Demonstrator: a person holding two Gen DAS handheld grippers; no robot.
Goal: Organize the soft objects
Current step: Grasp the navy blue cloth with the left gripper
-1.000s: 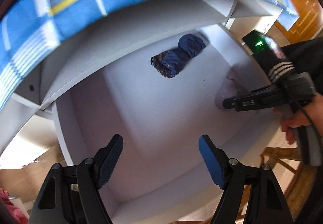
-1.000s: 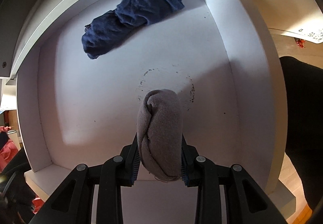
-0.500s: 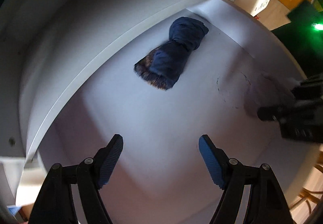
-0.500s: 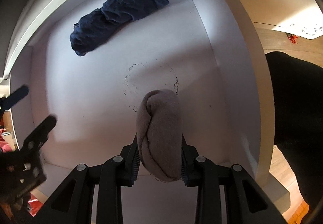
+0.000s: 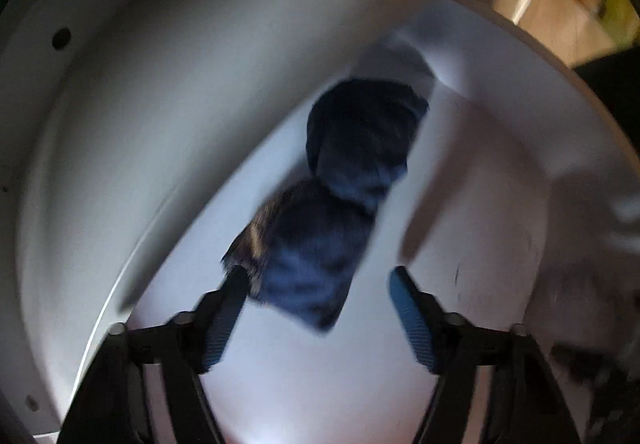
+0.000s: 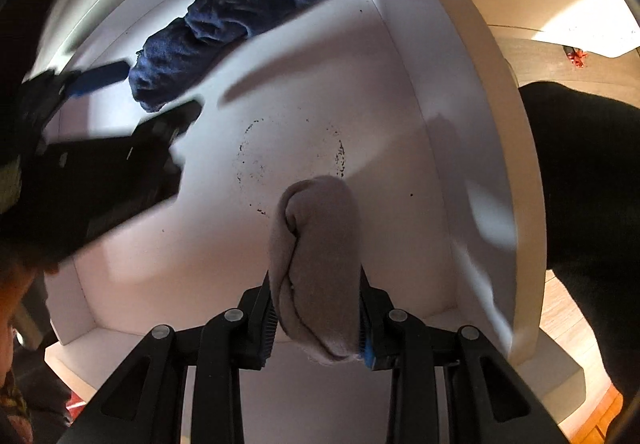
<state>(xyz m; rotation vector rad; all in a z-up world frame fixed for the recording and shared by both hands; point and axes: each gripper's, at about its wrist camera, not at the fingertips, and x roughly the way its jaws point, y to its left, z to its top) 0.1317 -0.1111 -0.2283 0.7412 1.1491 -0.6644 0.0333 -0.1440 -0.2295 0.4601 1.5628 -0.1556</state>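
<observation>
Inside the white shelf compartment, left wrist view: the frame is blurred, but the left gripper (image 5: pixel 316 318) stands released, its blue-padded fingers spread on either side of the near end of the dark navy rolled cloth bundle (image 5: pixel 336 199).
Navy bundle, place: it lies on the white shelf floor (image 5: pixel 304 396) close along the back wall, its near end between the fingertips; whether a pad touches it I cannot tell.
Navy bundle, look: a soft twisted roll, thicker at the far end, with a frayed brownish edge toward the left finger.
Doing the step well: I judge the grasp should centre the roll between the pads and close across its thickness, not on the loose fringe, so it lifts as one piece.
Right wrist view, grip: the right gripper (image 6: pixel 318 320) is clenched on a grey rolled sock-like cloth (image 6: pixel 316 260), which sticks forward above the shelf floor beside a faint ring of dark specks (image 6: pixel 292 163).
Right wrist view, beyond: the navy roll sits at the back left corner, the other gripper reaching toward it.
</observation>
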